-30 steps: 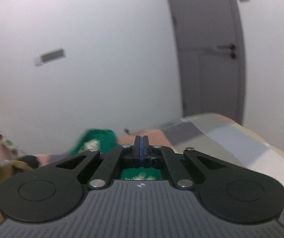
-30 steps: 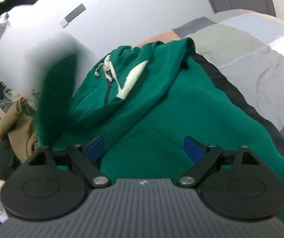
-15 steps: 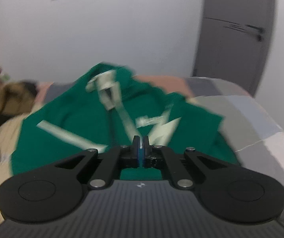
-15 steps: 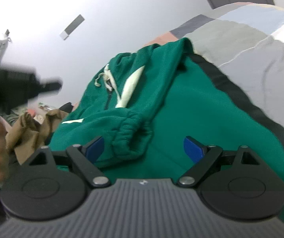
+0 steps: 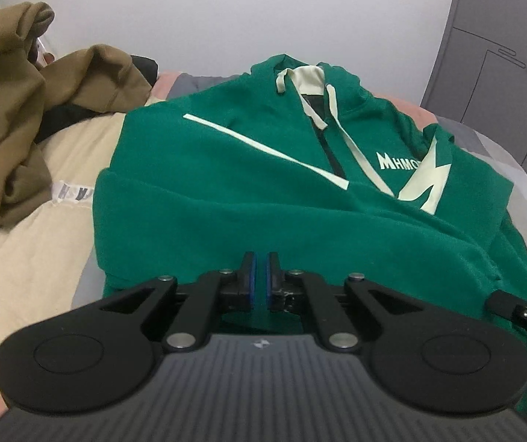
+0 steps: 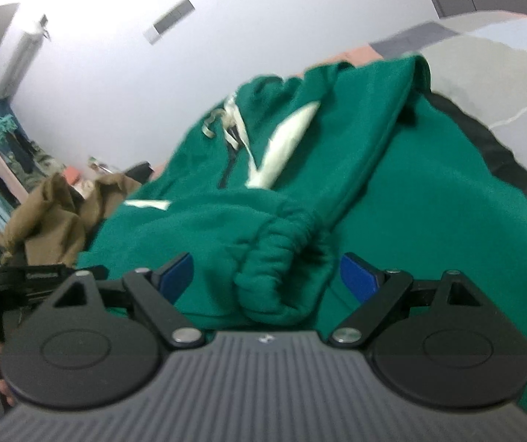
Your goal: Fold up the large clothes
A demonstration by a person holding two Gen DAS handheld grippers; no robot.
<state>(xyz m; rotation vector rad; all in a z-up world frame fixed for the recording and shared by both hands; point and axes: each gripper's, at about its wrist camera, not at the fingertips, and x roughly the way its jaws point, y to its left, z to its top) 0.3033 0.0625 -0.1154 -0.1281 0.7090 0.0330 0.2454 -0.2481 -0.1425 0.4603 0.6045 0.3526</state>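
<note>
A green hoodie (image 5: 263,191) with cream stripes and drawstrings lies front-up on the bed, hood toward the wall. One sleeve is folded across its chest, and the gathered cuff (image 6: 282,258) ends near the right side. My left gripper (image 5: 261,276) is shut just above the hoodie's near edge, with nothing visible between its pads. My right gripper (image 6: 265,265) stands open low over the hoodie (image 6: 429,221). The cuff lies between its blue pads (image 6: 355,276), which do not touch it.
A brown garment (image 5: 13,118) is heaped at the left on the beige bedding (image 5: 24,258). A black cloth edge (image 6: 502,162) shows under the hoodie's right side, on the grey patchwork cover (image 6: 502,73). A white wall and a grey door (image 5: 502,55) stand behind the bed.
My left gripper swung down from facing the wall to just over the hoodie. The sleeve that hung at the left now lies across the chest. My right gripper crept closer to the cuff.
</note>
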